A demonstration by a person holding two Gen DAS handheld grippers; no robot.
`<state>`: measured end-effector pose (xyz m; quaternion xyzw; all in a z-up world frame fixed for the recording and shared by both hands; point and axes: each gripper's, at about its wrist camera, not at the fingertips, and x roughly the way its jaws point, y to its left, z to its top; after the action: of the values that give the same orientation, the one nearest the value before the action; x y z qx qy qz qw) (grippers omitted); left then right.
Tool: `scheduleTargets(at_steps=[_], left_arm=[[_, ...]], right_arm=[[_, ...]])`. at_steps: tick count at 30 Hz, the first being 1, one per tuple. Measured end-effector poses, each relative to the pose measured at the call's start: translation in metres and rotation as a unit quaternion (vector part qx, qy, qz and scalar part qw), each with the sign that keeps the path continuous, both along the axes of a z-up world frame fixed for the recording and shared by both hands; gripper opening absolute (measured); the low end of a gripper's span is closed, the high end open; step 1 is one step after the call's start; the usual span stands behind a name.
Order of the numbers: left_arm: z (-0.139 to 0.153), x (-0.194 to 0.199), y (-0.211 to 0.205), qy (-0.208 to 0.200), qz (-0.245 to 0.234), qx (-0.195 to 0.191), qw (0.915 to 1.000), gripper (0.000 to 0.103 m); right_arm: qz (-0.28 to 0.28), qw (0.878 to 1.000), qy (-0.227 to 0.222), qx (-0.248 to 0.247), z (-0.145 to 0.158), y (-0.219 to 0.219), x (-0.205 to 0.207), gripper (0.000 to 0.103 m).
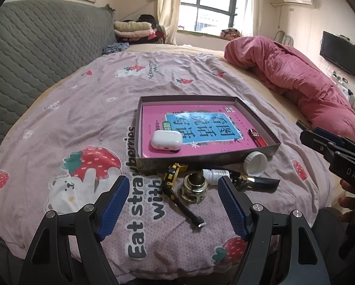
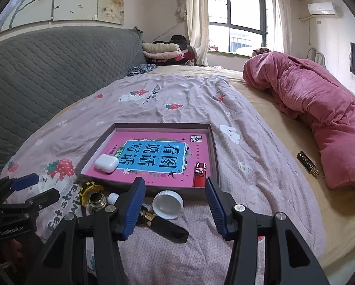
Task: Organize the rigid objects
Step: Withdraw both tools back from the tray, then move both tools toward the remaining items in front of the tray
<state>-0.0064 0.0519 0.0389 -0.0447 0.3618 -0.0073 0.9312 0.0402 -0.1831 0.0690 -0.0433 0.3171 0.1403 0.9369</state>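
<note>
Right gripper (image 2: 175,204) hung spread over white cap (image 2: 168,204) beside tray's (image 2: 214,147) near edge; light, stiff, slick—pinch its rim.

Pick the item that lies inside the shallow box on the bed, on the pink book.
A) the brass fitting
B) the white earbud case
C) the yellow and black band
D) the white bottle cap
B: the white earbud case rests on the pink book within the box; the other three lie outside on the bedsheet.

daylit window (image 2: 239,21), grey quilted headboard (image 1: 35,47), bed (image 2: 260,90), wall television (image 1: 338,52).
</note>
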Motion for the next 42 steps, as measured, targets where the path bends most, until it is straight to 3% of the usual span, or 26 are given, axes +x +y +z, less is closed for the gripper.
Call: scheduleTargets(at_steps=[17,42], left_arm=[[-0.002,-0.009,-0.003,0.012,-0.008,-0.001,0.9999,0.078],[-0.020,-0.010,-0.002,0.074,0.000,-0.019,0.9971,0.078]], right_arm=[[0.023,0.999,0.018,-0.020,-0.012,0.003,-0.015,0.052],[0.045,0.996,0.056,-0.043,-0.033,0.009,-0.027,0.052]])
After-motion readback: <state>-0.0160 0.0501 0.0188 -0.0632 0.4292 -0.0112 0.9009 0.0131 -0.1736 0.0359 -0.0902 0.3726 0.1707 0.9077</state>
